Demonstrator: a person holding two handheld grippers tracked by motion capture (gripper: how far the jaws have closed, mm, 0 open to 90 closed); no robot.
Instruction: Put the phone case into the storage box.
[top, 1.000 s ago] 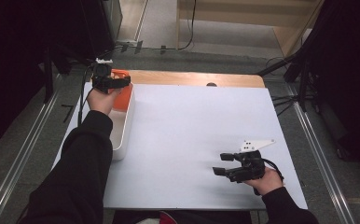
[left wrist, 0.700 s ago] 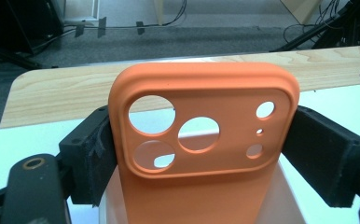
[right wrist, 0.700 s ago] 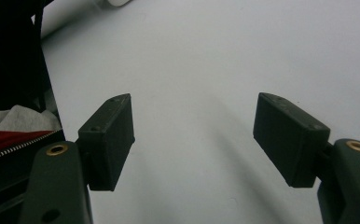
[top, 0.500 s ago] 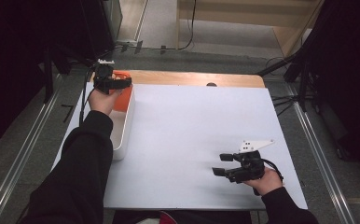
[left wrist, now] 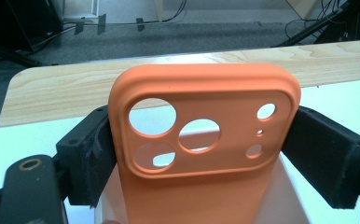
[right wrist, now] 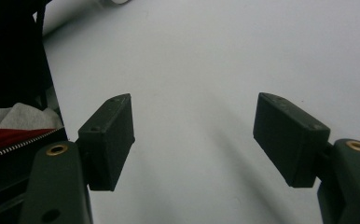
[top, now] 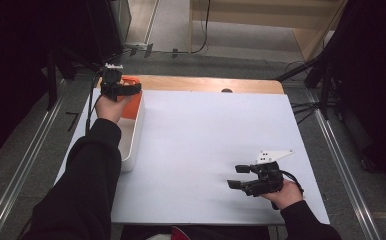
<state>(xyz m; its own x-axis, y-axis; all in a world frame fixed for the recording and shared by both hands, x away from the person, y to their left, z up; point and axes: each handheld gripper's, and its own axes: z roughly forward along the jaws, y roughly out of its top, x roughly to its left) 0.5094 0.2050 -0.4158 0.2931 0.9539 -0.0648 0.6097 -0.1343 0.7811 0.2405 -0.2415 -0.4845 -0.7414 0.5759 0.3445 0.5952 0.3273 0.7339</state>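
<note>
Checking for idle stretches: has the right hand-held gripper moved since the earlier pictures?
No. The right hand-held gripper sits at the same spot near the white table's front right corner, jaws open.

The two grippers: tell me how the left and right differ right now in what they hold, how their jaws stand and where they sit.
The left gripper has an orange phone case between its pads; the right gripper holds nothing. The left gripper's jaws press on the case's sides; the right gripper's jaws stand apart over the bare white tabletop. In the high view the left gripper is at the table's far left above a white bin, the right gripper at the near right. Both have black jaws.
</note>
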